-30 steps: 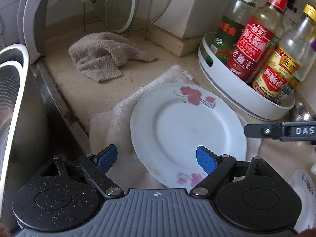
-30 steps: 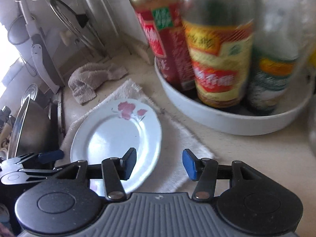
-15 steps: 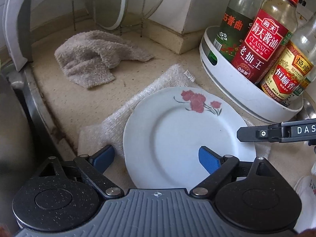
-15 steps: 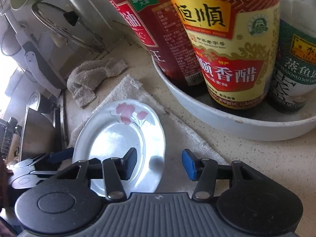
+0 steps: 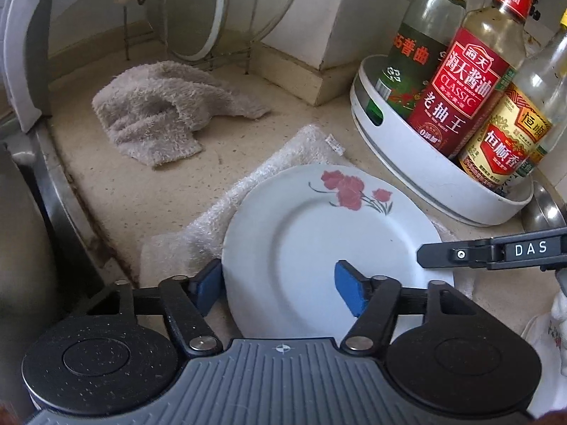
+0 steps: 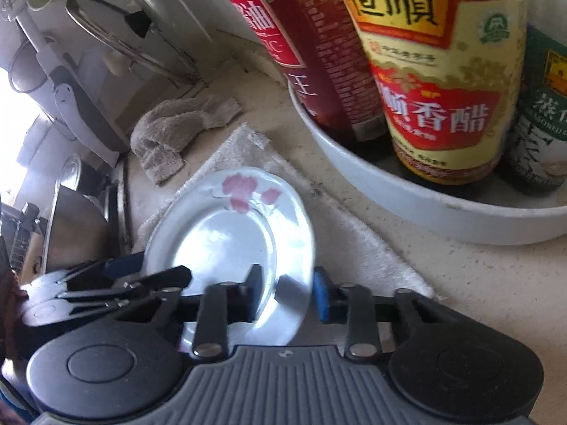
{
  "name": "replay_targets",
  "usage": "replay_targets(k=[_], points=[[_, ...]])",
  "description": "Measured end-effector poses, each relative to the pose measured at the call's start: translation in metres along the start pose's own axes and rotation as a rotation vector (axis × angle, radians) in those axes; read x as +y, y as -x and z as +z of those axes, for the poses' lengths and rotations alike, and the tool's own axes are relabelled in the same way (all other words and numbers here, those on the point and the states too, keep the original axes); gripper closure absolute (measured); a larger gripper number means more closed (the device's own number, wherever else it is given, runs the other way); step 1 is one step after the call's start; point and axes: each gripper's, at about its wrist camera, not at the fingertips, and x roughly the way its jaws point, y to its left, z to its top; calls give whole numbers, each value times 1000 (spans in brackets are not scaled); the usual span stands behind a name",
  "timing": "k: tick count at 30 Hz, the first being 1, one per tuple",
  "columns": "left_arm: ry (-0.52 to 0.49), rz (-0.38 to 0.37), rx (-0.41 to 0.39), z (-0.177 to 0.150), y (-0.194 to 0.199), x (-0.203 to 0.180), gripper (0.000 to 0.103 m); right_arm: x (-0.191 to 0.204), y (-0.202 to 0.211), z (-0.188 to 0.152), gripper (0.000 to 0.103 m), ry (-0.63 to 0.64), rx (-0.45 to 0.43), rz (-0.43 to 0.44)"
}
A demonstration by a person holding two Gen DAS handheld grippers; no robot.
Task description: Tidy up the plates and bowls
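The round white plate with red flowers (image 5: 329, 248) lay flat between both tongs, left tongs (image 5: 280, 292) straddling its near-left rim unclamped, right tongs (image 6: 287, 292) just closing on its right rim.

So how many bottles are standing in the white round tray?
4, all in the white tray: a green-label bottle at the back left, a red-label bottle beside it, a yellow-label bottle in front, and a clear bottle at the right edge. More may be hidden behind.
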Motion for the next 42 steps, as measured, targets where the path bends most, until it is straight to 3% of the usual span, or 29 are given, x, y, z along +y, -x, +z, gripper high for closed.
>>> replay_targets(k=[4, 10, 13, 19, 31, 36, 42], points=[[-62, -10, 16, -6, 1, 1, 35, -5, 3, -2, 61, 0, -2, 26], [-65, 1, 20, -5, 0, -3, 33, -11, 5, -4, 61, -34, -12, 56], [-62, 27, 25, -2, -2, -9, 33, -6, 4, -2, 60, -55, -14, 23], [-12, -10, -3, 3, 7, -5, 33, -2, 19, 1, 60, -65, -68, 13], [-26, -54, -8, 3, 10, -11, 33, -8, 41, -7, 60, -94, -112, 15], [-41, -55, 10, -1, 4, -14, 33, -11, 35, -22, 60, -103, -65, -15], [-80, -88, -1, -4, 9, -24, 33, -11, 50, -33, 60, -94, -94, -56]])
